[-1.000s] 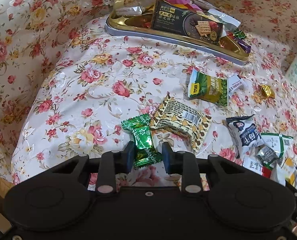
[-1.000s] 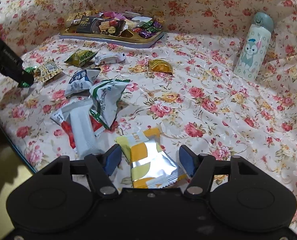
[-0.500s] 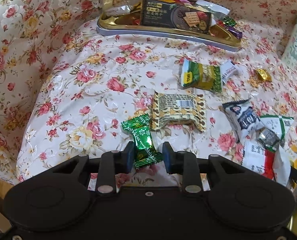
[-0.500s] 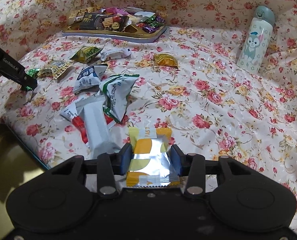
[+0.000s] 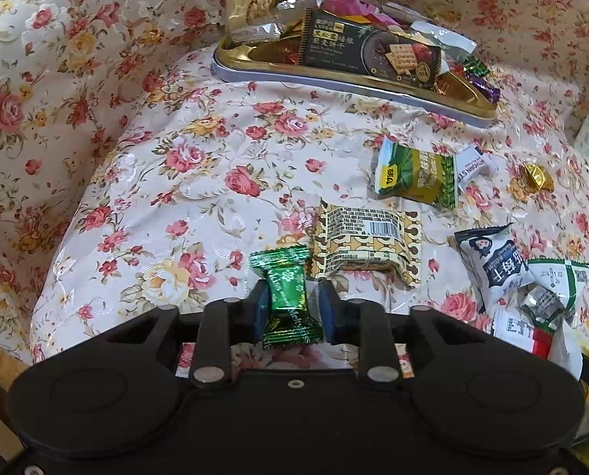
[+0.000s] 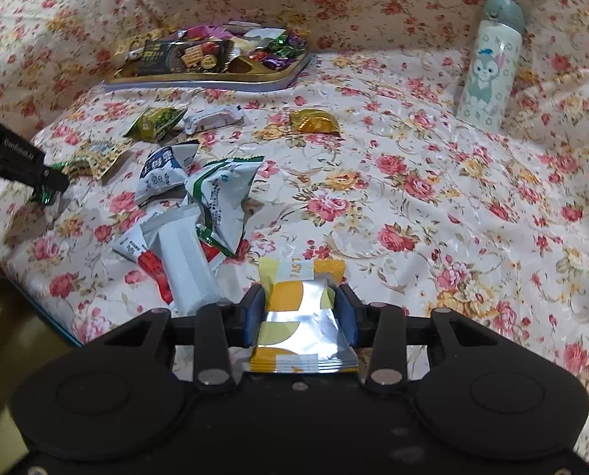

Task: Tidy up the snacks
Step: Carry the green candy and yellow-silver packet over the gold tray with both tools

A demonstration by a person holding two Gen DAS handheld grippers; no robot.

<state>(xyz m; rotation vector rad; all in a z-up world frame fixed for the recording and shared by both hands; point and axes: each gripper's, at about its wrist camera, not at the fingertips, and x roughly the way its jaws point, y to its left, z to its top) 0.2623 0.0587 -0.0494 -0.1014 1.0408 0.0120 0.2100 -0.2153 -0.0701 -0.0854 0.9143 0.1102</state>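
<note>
On the flowered cloth, my left gripper is shut on a green foil candy, which stands upright between the pads. The right wrist view shows that same gripper at the far left. My right gripper has a yellow and silver packet between its jaws, which are closing, and the pads press on its sides. At the back lies a gold tray holding several wrapped snacks and a dark cracker pack.
Loose snacks lie between the grippers: a tan patterned packet, a green packet, a white and blue packet, a gold candy. A cartoon bottle stands at the back right. A gold container edge shows bottom left.
The left jaws have closed onto the green candy. The right jaws have come in from wide apart onto the yellow and silver packet. Neither hand has shifted.
</note>
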